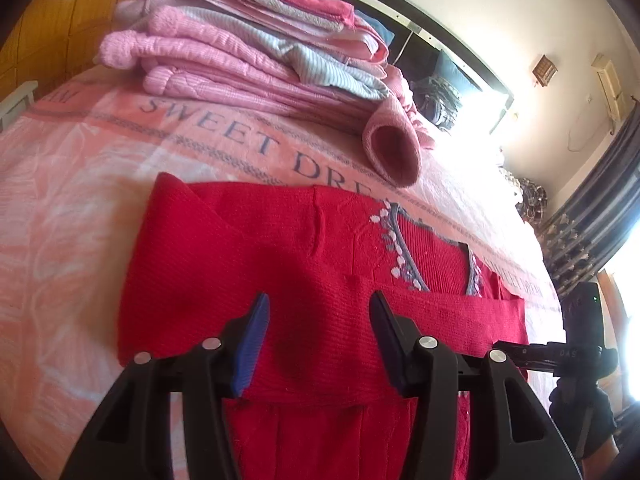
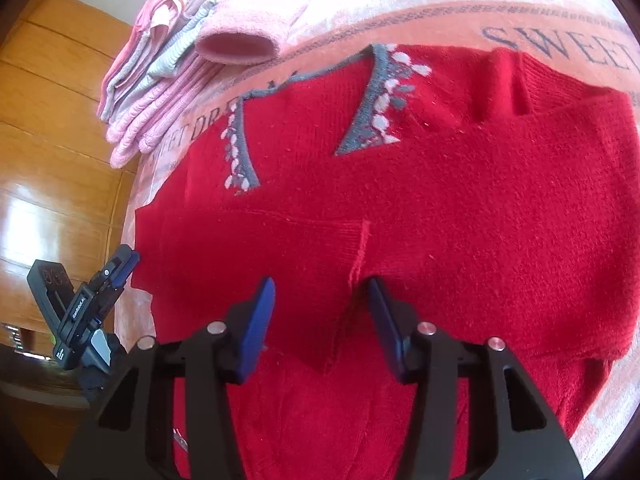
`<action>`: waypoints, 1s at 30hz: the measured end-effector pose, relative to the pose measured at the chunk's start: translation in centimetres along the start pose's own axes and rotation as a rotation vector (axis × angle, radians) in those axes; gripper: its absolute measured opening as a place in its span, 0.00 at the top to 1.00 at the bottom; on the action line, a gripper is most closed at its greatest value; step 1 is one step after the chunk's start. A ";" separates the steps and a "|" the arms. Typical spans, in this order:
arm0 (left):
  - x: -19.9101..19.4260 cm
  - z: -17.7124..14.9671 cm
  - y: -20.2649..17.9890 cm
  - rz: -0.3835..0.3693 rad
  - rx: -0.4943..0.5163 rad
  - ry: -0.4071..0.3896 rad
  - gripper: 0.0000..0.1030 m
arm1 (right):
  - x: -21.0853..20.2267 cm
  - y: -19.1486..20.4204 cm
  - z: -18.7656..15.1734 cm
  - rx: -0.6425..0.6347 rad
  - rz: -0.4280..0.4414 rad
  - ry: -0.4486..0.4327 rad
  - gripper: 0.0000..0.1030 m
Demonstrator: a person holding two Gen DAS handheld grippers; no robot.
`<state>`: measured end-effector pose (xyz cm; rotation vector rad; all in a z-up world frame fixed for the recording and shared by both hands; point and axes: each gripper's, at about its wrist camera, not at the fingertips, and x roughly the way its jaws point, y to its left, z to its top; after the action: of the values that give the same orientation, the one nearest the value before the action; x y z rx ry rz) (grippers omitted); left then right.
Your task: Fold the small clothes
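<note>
Red sweater [image 2: 440,208] at bed's near edge — both grippers, left [image 1: 318,340] & right [image 2: 320,320], jaws apart, empty — folded sleeves may slip when regrabbed.

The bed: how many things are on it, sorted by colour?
Red: 1, the red knit garment, spread flat.
Pink and pale: 1 pile of folded clothes; items inside it too layered to count.
Pink: 1 loose knit piece beside the pile.
Total: 3.

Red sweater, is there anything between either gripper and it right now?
Nothing visible is. The left gripper and right gripper are both open right over the red sweater, with only its knit between the fingers. The pink pile sits farther back on the bedspread, apart from both.
</note>
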<state>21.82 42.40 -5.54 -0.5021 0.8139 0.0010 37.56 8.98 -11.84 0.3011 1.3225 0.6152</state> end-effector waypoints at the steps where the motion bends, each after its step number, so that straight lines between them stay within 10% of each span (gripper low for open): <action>1: -0.2 0.1 0.2 0.005 -0.011 -0.007 0.50 | 0.3 0.5 0.0 -0.022 0.003 0.004 0.71; 4: -0.5 0.5 0.9 0.012 -0.033 -0.022 0.50 | 1.1 1.7 -0.3 -0.093 -0.053 0.006 0.97; 18: -0.6 0.9 1.6 0.052 -0.026 -0.043 0.50 | -11.7 -4.5 1.6 -0.003 -0.038 -0.256 0.97; 30: 4.0 -1.8 -0.9 0.173 0.095 0.092 0.49 | -7.2 -11.8 -0.4 0.109 -0.173 -0.126 0.88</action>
<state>23.51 40.10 -8.95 -0.3422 0.9412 0.0992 39.26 -4.75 -12.52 0.3060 1.2471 0.3737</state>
